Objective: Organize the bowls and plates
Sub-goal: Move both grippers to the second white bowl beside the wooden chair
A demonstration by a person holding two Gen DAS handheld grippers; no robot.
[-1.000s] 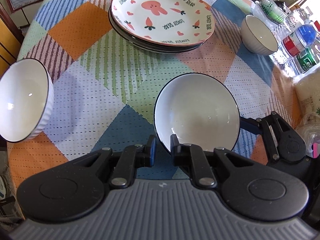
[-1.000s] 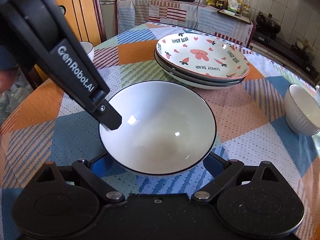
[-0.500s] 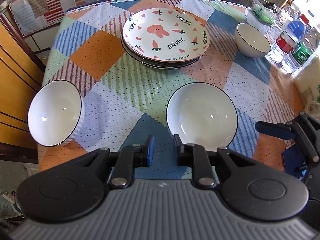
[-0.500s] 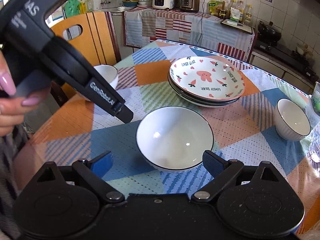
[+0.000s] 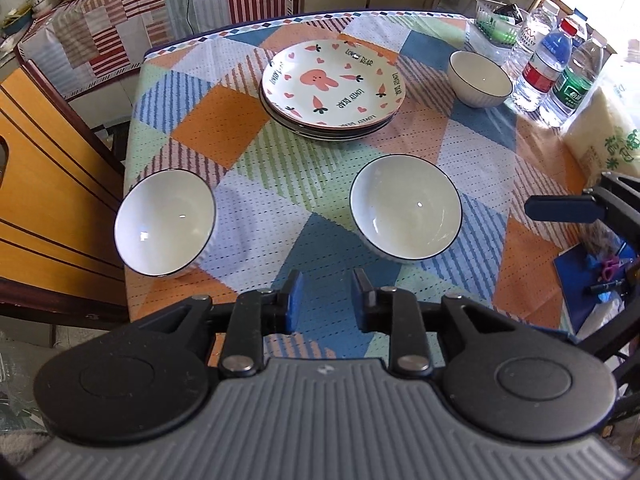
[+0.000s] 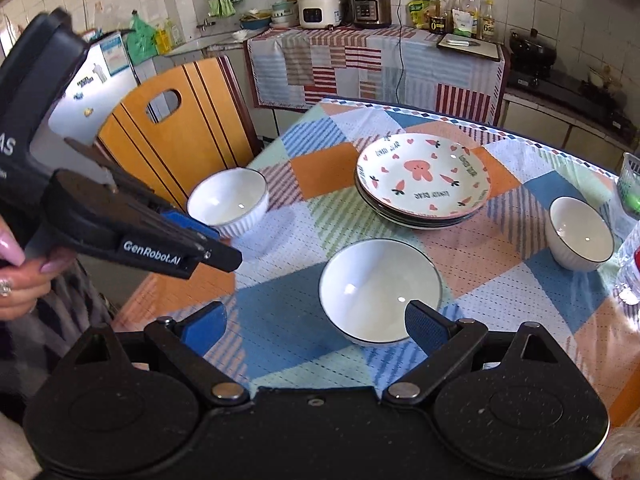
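Observation:
A white bowl with a dark rim stands on the patchwork tablecloth near the front. My left gripper hovers above and in front of it, its jaws opening with nothing between them. My right gripper is open wide, also empty, with the bowl just beyond its right finger. A second white bowl sits at the table's left edge, a third at the far right. A stack of plates topped by a rabbit-print plate rests at the back.
Water bottles and a clear basket crowd the right side, with a rice bag beside them. A wooden chair stands at the left edge. A hand with painted nails holds the left gripper's body.
Both grippers rose and pulled back from the near bowl, which now looks smaller. The left jaws let go of its rim and widened. The bowl stays on the cloth.

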